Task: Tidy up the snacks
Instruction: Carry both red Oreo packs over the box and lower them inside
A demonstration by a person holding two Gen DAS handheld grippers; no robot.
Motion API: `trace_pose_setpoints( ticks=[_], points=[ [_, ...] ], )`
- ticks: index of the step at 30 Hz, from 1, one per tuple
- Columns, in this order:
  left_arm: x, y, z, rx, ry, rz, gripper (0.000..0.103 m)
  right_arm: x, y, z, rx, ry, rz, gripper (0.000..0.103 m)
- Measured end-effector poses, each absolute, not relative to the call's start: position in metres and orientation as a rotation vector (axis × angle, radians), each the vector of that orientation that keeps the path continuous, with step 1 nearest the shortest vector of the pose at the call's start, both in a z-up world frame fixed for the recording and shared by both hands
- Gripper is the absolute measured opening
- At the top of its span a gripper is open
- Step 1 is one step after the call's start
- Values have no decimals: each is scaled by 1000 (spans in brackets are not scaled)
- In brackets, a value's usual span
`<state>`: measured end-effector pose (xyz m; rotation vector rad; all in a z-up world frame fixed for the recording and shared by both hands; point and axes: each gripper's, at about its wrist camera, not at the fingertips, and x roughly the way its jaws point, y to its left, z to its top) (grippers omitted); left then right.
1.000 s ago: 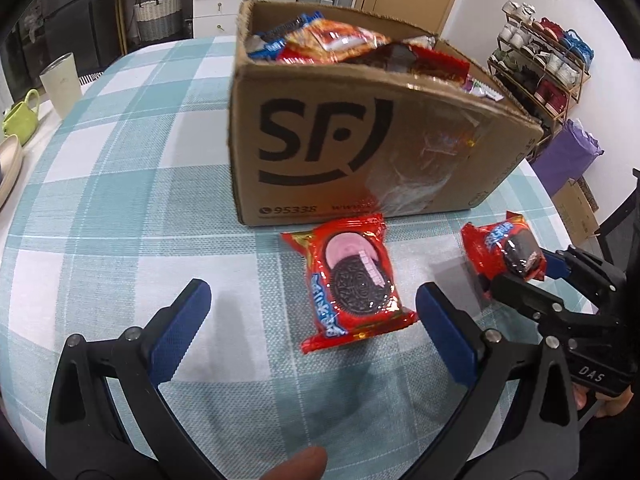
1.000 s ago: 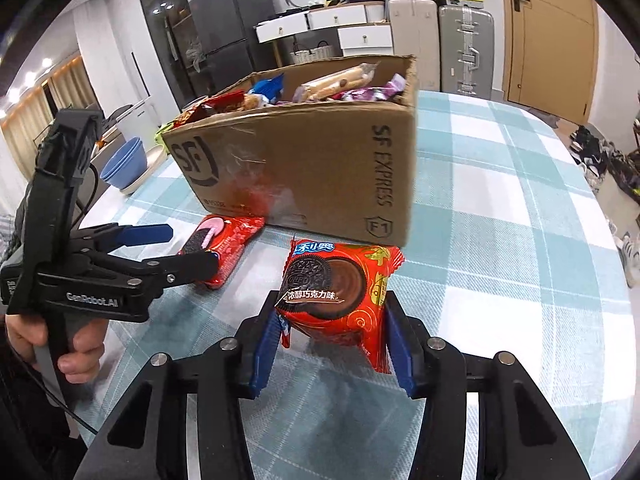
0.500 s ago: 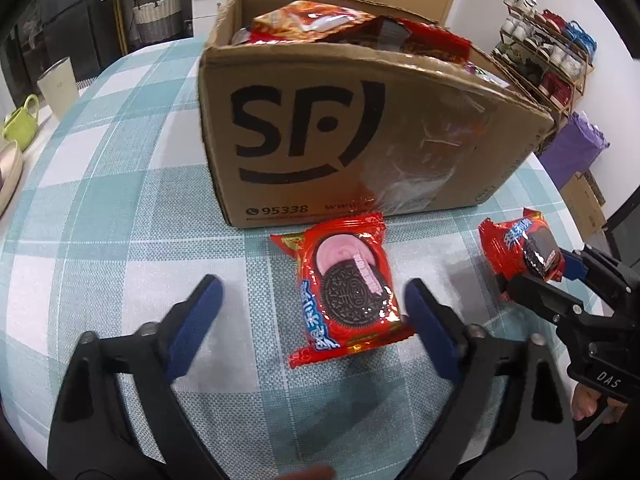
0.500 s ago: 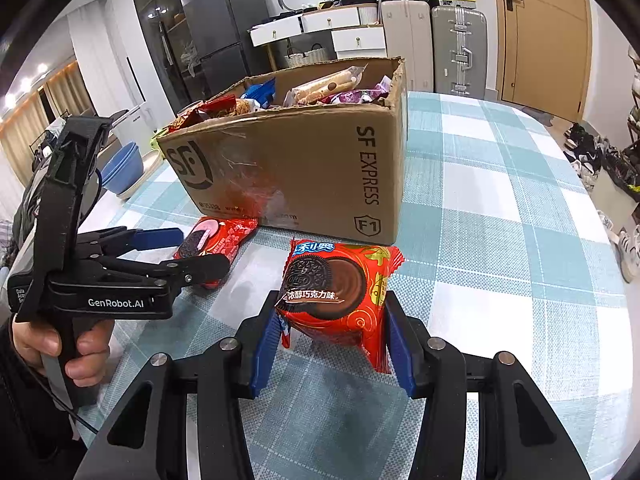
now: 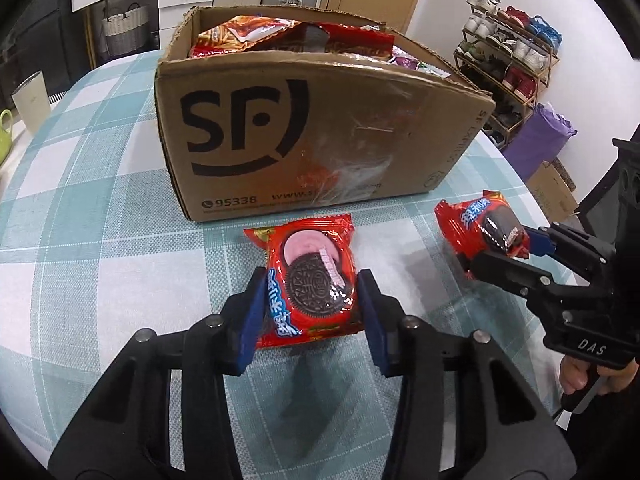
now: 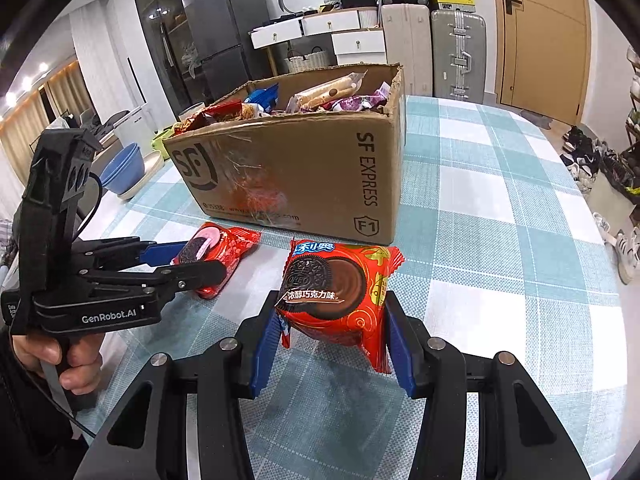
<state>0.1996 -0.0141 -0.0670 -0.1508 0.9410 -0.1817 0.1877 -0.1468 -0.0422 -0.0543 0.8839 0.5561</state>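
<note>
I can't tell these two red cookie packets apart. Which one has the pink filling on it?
The strawberry Oreo packet, clamped in the left gripper, pictures pink cream. The chocolate Oreo packet, in the right gripper, pictures brown cream.

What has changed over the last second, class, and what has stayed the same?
The left gripper moved forward and shut on the pink-cream Oreo pack, which had lain between its open fingers. The right gripper still holds the chocolate Oreo pack, and the cardboard box stays put.
</note>
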Motion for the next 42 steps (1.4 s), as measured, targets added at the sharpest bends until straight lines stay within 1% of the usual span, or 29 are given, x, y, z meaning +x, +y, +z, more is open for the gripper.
trace_pose_setpoints(
  ticks=[8, 12, 25, 35, 42],
  points=[
    [182, -7, -53, -160, 906, -198, 41, 179, -146, -27, -53, 844, 562, 49],
    [172, -1, -38, -169, 878, -193, 41, 174, -146, -17, -56, 818, 561, 49],
    [149, 7, 25, -184, 771, -191, 41, 155, -148, 22, -53, 745, 547, 49],
    [126, 27, 75, -179, 699, -177, 41, 154, -148, 45, -43, 695, 555, 49],
    [135, 29, 104, -156, 668, -158, 41, 166, -146, 57, -35, 662, 553, 49]
  ],
)
